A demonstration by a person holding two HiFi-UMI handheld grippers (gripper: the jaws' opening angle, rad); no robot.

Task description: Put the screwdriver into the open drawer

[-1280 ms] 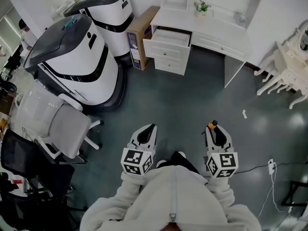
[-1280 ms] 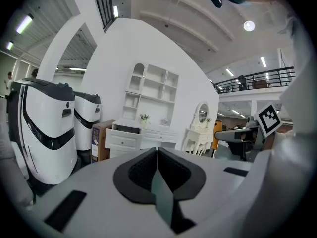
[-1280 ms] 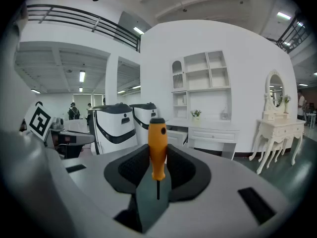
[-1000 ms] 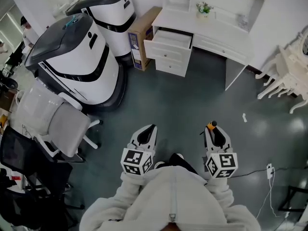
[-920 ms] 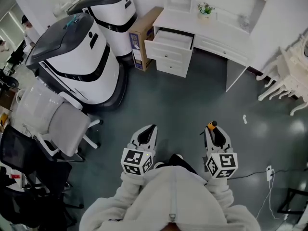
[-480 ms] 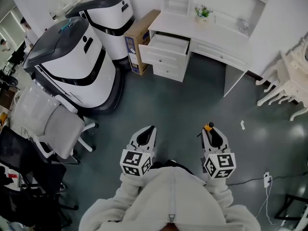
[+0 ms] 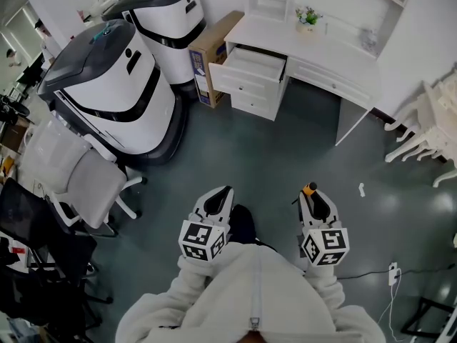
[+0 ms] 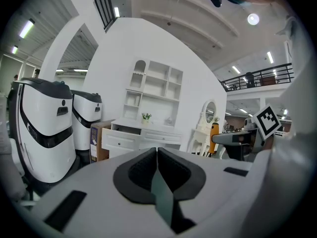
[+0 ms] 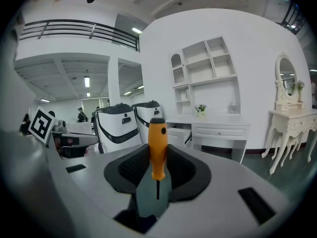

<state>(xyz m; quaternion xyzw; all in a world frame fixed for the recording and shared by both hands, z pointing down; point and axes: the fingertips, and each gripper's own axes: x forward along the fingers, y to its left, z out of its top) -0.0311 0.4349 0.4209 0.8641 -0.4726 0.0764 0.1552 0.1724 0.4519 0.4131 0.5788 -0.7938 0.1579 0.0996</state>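
My right gripper point(image 9: 157, 162) is shut on an orange-handled screwdriver point(image 9: 157, 145), which stands upright with its black-capped handle above the jaws; in the head view the screwdriver point(image 7: 309, 189) pokes out past the right gripper point(image 7: 316, 200). My left gripper point(image 8: 157, 165) is shut with nothing in it, and shows at lower left in the head view as the left gripper point(image 7: 218, 199). The open drawer point(image 7: 251, 64) juts from the top of a white desk point(image 7: 335, 56) at the far wall, well ahead of both grippers.
Two large white-and-grey machines point(image 7: 114, 84) stand at left, with a cardboard box point(image 7: 212, 45) beside the desk. An office chair point(image 7: 68, 181) sits at far left. White ornate furniture legs point(image 7: 421, 127) are at right. A cable and plug point(image 7: 390, 271) lie on the grey floor.
The whole view has shifted as the person walks toward the desk; both grippers keep their pose and the screwdriver stays gripped. A foot now shows between the grippers.
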